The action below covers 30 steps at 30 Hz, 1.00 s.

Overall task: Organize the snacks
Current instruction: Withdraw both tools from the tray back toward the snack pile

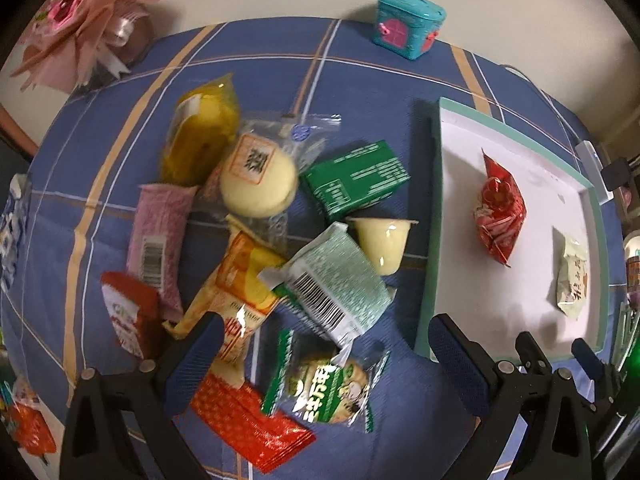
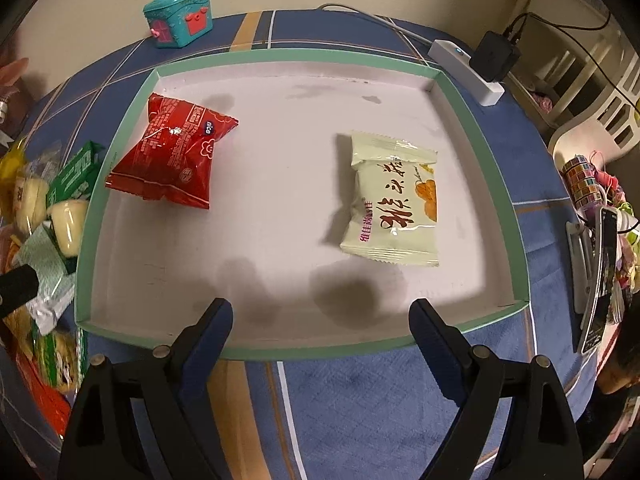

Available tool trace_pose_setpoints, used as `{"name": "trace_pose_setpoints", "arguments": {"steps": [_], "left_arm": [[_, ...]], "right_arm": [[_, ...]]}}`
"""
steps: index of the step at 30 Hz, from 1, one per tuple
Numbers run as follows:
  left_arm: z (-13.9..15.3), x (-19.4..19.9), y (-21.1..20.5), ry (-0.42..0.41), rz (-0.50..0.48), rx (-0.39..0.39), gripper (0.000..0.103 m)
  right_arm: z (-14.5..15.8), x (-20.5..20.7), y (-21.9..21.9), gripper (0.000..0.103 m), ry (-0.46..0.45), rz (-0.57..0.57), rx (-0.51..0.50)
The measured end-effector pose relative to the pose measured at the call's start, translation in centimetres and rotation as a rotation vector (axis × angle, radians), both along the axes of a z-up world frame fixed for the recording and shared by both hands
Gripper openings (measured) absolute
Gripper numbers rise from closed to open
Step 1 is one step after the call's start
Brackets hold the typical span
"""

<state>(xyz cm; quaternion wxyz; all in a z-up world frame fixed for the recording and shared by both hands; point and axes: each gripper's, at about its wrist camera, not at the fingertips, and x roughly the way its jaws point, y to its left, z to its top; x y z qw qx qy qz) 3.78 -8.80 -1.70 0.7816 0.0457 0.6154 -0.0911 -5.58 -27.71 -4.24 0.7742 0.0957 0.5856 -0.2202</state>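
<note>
A pile of snacks lies on the blue checked cloth: a green box (image 1: 356, 178), a pale jelly cup (image 1: 382, 242), a mint wafer pack (image 1: 332, 282), a green biscuit packet (image 1: 326, 384), a round bun (image 1: 258, 182) and a pink pack (image 1: 158, 240). My left gripper (image 1: 326, 338) is open and empty, just above the biscuit packet. A green-rimmed white tray (image 2: 486, 144) holds a red packet (image 2: 172, 154) and a cream packet (image 2: 394, 200). My right gripper (image 2: 320, 314) is open and empty at the tray's near rim; it also shows in the left wrist view (image 1: 560, 346).
A teal toy box (image 2: 180, 16) stands at the table's far edge. A white power strip with a black plug (image 2: 476, 66) lies behind the tray. A pink paper bouquet (image 1: 84, 20) is at the far left. Clutter with tape rolls (image 2: 588, 184) sits off the right edge.
</note>
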Motion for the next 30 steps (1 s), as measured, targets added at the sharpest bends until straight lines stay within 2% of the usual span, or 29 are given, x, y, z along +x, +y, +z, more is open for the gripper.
{"name": "trace_pose_setpoints", "arguments": {"steps": [10,20,25,30], "left_arm": [[-0.1,-2.0,2.0,0.012,0.022,-0.009,0.103],[-0.1,-4.0,3.6,0.011,0.028,-0.018,0.103],[0.2,-4.8,4.8,0.009,0.035,-0.031,0.103],[1.1,-5.0,6.5,-0.007,0.051,-0.050,0.103]], "right_arm": [[0.0,-2.5,0.6,0.090,0.035,0.009,0.018],[0.3,-3.2,0.0,0.090,0.066,0.015,0.019],[1.4,-3.0,-0.2,0.090,0.033,0.000,0.021],[4.0,-2.3,0.1,0.090,-0.072,-0.019,0.031]]}}
